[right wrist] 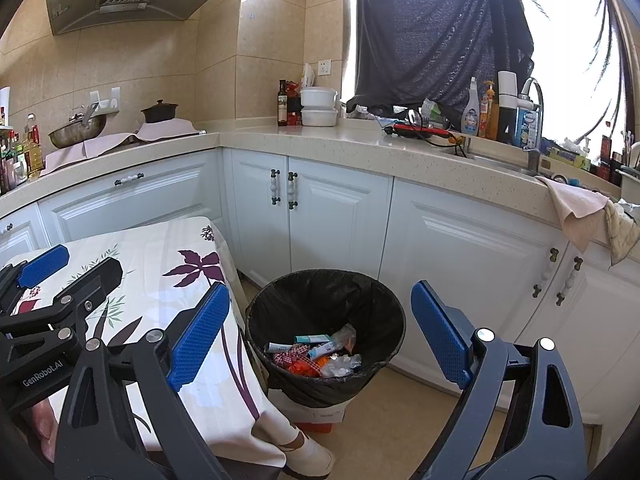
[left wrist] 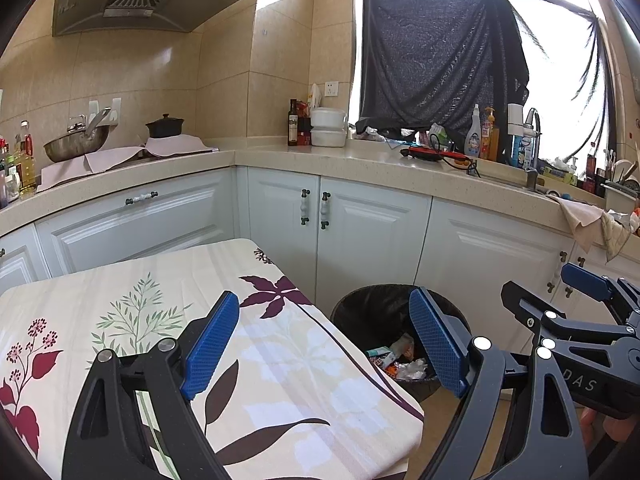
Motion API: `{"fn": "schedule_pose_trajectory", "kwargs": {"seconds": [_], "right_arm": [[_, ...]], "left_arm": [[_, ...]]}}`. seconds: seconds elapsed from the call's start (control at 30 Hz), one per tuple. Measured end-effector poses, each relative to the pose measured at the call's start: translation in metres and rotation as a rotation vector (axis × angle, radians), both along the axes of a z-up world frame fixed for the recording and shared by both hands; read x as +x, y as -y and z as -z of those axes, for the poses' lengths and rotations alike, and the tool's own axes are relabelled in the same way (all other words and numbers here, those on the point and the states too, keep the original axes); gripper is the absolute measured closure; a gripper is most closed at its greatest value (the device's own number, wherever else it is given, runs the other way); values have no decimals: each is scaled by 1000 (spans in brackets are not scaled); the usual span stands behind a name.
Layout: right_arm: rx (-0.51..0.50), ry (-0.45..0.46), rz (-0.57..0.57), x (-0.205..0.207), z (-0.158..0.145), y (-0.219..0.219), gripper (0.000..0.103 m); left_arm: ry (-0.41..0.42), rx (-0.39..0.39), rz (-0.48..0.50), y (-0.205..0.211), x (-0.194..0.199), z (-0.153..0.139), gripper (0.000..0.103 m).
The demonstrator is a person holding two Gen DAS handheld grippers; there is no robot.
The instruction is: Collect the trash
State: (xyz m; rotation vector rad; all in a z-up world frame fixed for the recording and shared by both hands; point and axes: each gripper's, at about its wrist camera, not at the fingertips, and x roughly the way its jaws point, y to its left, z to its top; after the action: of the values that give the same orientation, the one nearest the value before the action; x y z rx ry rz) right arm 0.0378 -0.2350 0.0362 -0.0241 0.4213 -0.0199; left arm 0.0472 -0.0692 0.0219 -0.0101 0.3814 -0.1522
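I held both the left gripper (left wrist: 324, 344) and right gripper (right wrist: 320, 336) spread, empty. The trash (right wrist: 316, 354), light crinkly wrappers, lay inside the bin (right wrist: 384, 312) right of the table (left wrist: 120, 300); I'd pinch loose edges.

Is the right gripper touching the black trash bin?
Apart. In the right wrist view, the right gripper hangs open above the trash bin, floor visible between its finger and the rim.
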Motion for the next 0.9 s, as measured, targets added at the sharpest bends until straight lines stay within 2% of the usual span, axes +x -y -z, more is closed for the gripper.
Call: {"fn": "schedule_pose_trajectory", "kwargs": {"seconds": [0.9], "right_arm": [[0, -2, 0, 1, 0, 1, 13]], "left_arm": [[2, 1, -9, -1, 0, 1, 19]]}}
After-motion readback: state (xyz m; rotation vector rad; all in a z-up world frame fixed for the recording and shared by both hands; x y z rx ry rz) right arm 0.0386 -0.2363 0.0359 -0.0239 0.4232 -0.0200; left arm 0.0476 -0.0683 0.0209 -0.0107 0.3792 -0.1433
